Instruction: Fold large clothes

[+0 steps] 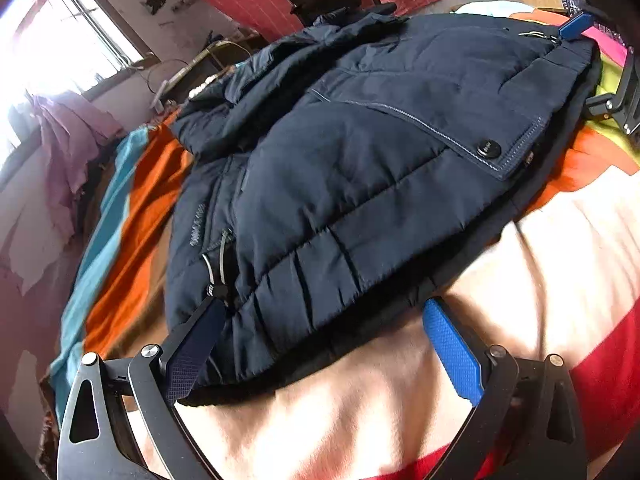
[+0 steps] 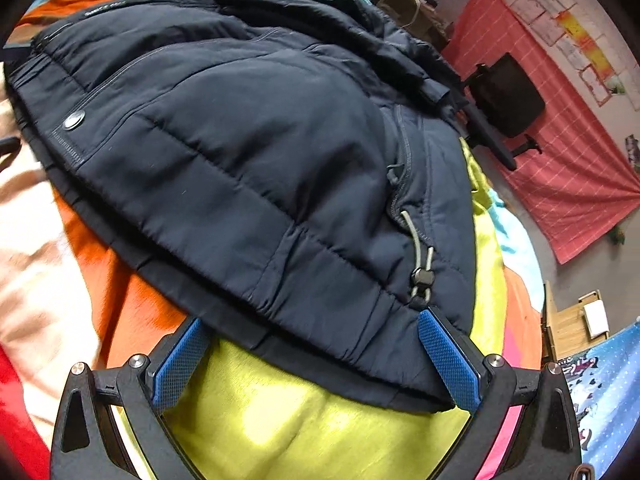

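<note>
Navy padded jacket (image 1: 360, 168): flat on striped bedspread (image 1: 540, 280), hem at 6 o'clock. Left gripper (image 1: 320, 344), right gripper (image 2: 312, 356): jaws wide, straddling hem. Step: pre-grasp; next likely pinch, fold toward 12

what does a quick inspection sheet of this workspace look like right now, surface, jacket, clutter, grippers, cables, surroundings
surface: bed with a multicoloured blanket, orange, teal, peach, red and lime patches.
job's things: navy puffer jacket spread on the blanket, snap button and hem drawcord showing.
clutter: pink cloth heaped beside the bed near the window.
grippers: left gripper open, hem between its fingers; right gripper open, at the hem corner by the drawcord.
cables: nothing seen for certain.
surroundings: black office chair, red checked cloth on the wall, bright window.
</note>
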`<state>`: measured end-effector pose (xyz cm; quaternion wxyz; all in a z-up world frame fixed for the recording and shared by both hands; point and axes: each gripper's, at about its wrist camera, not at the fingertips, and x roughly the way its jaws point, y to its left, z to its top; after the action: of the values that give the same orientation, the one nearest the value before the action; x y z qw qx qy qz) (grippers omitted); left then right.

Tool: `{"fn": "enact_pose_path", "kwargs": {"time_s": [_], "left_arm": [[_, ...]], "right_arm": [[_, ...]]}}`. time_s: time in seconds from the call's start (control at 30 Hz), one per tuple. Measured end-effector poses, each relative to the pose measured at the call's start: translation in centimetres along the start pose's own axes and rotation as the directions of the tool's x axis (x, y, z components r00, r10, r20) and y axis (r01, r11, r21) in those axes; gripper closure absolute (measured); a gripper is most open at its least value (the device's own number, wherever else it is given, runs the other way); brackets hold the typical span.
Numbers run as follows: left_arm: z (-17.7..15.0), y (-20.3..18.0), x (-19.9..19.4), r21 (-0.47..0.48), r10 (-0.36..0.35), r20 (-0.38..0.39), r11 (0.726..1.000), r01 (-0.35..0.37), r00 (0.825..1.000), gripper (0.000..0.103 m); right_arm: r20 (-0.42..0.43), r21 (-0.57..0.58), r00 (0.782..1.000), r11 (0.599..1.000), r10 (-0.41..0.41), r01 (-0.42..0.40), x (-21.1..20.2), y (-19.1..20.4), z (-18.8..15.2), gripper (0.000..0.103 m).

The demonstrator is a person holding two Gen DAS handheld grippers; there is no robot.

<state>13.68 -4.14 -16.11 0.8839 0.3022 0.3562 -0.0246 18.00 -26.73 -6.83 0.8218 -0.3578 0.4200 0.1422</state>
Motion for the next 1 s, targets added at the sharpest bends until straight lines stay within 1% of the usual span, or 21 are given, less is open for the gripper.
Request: {"fn": "enact_pose_path", "kwargs": {"time_s": [0.07,0.13,0.23,0.3,0.33,0.37,0.4,0.47,0.5,0.57,0.6,0.63,0.67,0.7,0.73,0.77,0.8,0.83,0.87,0.9,1.0], "left_arm": [[0.1,0.0,0.0,-0.002,0.020,0.012,1.000,-0.020,1.000,0.006],[0.2,0.1,-0.1,-0.008,0.036,0.020,0.999,-0.035,0.999,0.006],[0.3,0.7,-0.3,-0.032,0.033,0.039,0.999,-0.032,0.999,0.007],[0.5,1.2,-0.6,-0.051,0.020,0.054,0.999,-0.017,0.998,0.009],[0.6,1.3,-0.9,-0.057,0.016,0.062,0.998,-0.012,0.998,0.014],[0.7,1.5,-1.2,-0.063,0.008,0.072,0.998,-0.004,0.997,0.019],[0.9,1.4,-1.4,-0.063,0.002,0.078,0.998,0.003,0.997,0.021],[1.1,1.4,-1.7,-0.055,-0.012,0.083,0.998,0.017,0.996,0.034],[1.2,1.2,-1.7,-0.048,-0.017,0.084,0.999,0.021,0.996,0.037],[1.4,0.8,-1.9,-0.026,-0.027,0.089,0.999,0.030,0.996,0.052],[1.4,0.6,-1.9,-0.022,-0.031,0.090,0.999,0.033,0.996,0.056],[1.4,0.5,-1.9,-0.019,-0.039,0.090,0.999,0.041,0.995,0.063],[1.6,0.5,-1.9,-0.021,-0.053,0.089,0.998,0.055,0.995,0.069],[1.5,0.4,-1.9,-0.023,-0.057,0.089,0.998,0.060,0.994,0.071],[1.6,0.5,-1.9,-0.026,-0.060,0.091,0.998,0.063,0.994,0.076],[1.7,0.5,-1.9,-0.028,-0.062,0.094,0.997,0.065,0.994,0.081],[1.7,0.5,-2.1,-0.032,-0.062,0.098,0.997,0.066,0.993,0.083],[1.7,0.6,-2.2,-0.038,-0.062,0.105,0.997,0.066,0.993,0.087],[1.8,0.8,-2.4,-0.048,-0.061,0.113,0.997,0.067,0.992,0.091],[1.8,1.0,-2.6,-0.064,-0.058,0.123,0.996,0.066,0.991,0.094],[2.1,2.1,-3.7,-0.140,-0.048,0.163,0.988,0.071,0.985,0.098]], "right_arm": [[0.012,0.022,1.000,1.000,-0.002,0.001,-0.1,-0.4,0.2,0.001],[0.038,0.057,0.999,0.998,0.020,-0.022,-0.5,-1.0,0.3,0.002],[0.068,0.113,0.997,0.993,0.033,-0.040,-1.0,-1.8,0.6,0.002],[0.082,0.152,0.995,0.986,0.053,-0.066,-1.2,-2.2,0.7,0.007],[0.083,0.168,0.994,0.982,0.069,-0.082,-1.2,-2.5,0.7,0.009],[0.082,0.175,0.994,0.981,0.075,-0.088,-1.2,-2.4,0.7,0.014],[0.078,0.182,0.994,0.979,0.080,-0.093,-1.1,-2.4,0.7,0.022],[0.081,0.188,0.993,0.977,0.083,-0.097,-1.1,-2.4,0.8,0.033],[0.091,0.190,0.992,0.976,0.086,-0.102,-1.3,-2.4,0.8,0.037],[0.117,0.193,0.990,0.976,0.081,-0.103,-1.7,-2.3,1.0,0.040],[0.127,0.190,0.989,0.977,0.076,-0.099,-1.8,-2.3,1.1,0.042],[0.143,0.185,0.987,0.978,0.073,-0.099,-2.1,-2.2,1.2,0.043],[0.155,0.181,0.985,0.978,0.073,-0.101,-2.2,-2.1,1.2,0.049],[0.167,0.178,0.983,0.978,0.075,-0.105,-2.3,-2.1,1.2,0.055],[0.177,0.174,0.981,0.979,0.076,-0.108,-2.4,-2.0,1.3,0.059],[0.188,0.165,0.979,0.980,0.079,-0.110,-2.5,-1.8,1.3,0.065],[0.192,0.159,0.978,0.981,0.077,-0.109,-2.5,-1.6,1.4,0.070],[0.194,0.152,0.978,0.983,0.073,-0.103,-2.4,-1.4,1.5,0.073],[0.194,0.148,0.979,0.984,0.067,-0.097,-2.4,-1.1,1.5,0.082],[0.194,0.148,0.979,0.985,0.063,-0.093,-2.3,-1.0,1.5,0.086],[0.218,0.172,0.974,0.979,0.067,-0.106,-2.7,-1.1,1.6,0.093]]}}
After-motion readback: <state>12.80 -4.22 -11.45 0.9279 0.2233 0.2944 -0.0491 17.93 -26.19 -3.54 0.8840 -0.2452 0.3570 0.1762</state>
